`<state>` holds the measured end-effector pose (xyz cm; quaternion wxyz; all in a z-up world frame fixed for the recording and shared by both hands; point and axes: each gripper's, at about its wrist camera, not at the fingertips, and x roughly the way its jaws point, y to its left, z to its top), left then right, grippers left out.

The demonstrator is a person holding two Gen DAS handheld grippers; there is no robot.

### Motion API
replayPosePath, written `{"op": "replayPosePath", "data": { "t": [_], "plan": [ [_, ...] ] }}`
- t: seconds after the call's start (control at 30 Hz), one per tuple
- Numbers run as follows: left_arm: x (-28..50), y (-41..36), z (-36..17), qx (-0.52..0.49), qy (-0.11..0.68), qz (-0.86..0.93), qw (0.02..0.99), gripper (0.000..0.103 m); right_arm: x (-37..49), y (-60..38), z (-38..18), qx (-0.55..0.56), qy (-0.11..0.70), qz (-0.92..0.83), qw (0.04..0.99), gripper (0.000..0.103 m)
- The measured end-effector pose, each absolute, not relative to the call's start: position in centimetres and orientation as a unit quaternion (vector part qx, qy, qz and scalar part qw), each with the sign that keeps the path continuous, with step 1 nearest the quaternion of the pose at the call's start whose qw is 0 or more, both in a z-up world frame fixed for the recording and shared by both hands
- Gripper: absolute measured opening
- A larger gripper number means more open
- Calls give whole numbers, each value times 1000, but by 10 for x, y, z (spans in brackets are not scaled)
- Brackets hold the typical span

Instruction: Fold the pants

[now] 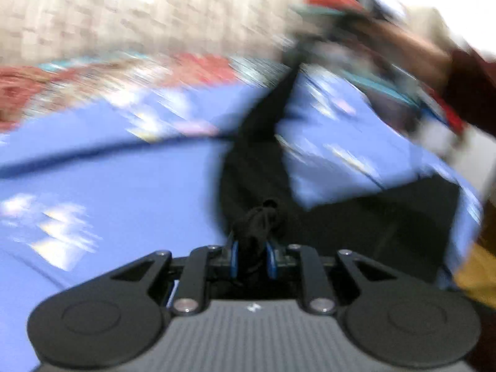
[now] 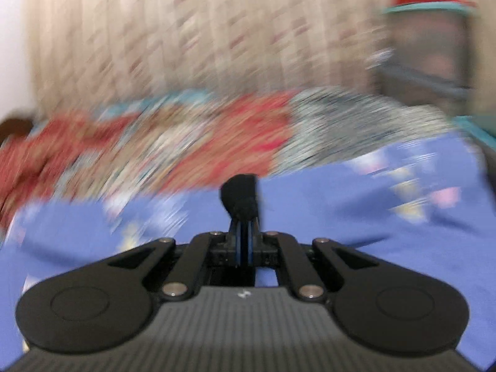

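Note:
The black pants (image 1: 257, 170) hang stretched above a blue bedsheet (image 1: 93, 179). My left gripper (image 1: 252, 241) is shut on a bunched edge of the pants. The cloth runs up and to the right toward my right gripper (image 1: 313, 46), seen blurred in a hand at the upper right. In the right wrist view, my right gripper (image 2: 243, 217) is shut on a small black wad of the pants (image 2: 240, 197) above the sheet (image 2: 372, 217). Both views are blurred by motion.
A red and teal patterned blanket (image 2: 186, 145) lies along the bed's far side. A beige patterned curtain (image 2: 186, 37) hangs behind it. A stack of folded things (image 2: 427, 31) stands at the right. Something yellow (image 1: 477, 272) shows at the right edge.

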<state>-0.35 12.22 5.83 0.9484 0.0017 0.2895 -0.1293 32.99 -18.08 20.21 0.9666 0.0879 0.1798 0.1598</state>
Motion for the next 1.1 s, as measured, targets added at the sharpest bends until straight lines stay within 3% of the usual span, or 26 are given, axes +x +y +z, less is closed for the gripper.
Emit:
{"op": "replayPosePath", "data": {
  "t": [0.23, 0.5, 0.63, 0.8, 0.83, 0.9, 0.93, 0.97, 1.1],
  "plan": [
    [28, 199, 73, -97, 290, 91, 948, 15, 269, -334, 192, 192, 136, 43, 971, 7],
    [24, 176, 59, -106, 311, 105, 939, 15, 222, -392, 58, 238, 270, -28, 932, 11],
    [18, 189, 63, -124, 306, 112, 937, 15, 191, -422, 1, 319, 311, -106, 889, 25],
    [1, 188, 79, -136, 283, 118, 942, 15, 181, -420, 13, 318, 280, -103, 900, 25],
    [-1, 188, 81, -140, 279, 119, 943, 15, 188, -412, 21, 299, 277, -87, 909, 27],
    [-7, 187, 86, -151, 270, 123, 943, 15, 205, -392, 37, 248, 274, -53, 928, 44],
    [-9, 186, 88, -153, 269, 124, 943, 15, 215, -382, 41, 223, 279, -38, 933, 59],
    [-10, 185, 89, -152, 269, 125, 943, 15, 229, -371, 44, 198, 290, -23, 936, 65],
    [-8, 178, 91, -136, 280, 132, 941, 16, 285, -343, 30, 115, 334, -2, 936, 73]
  ]
}}
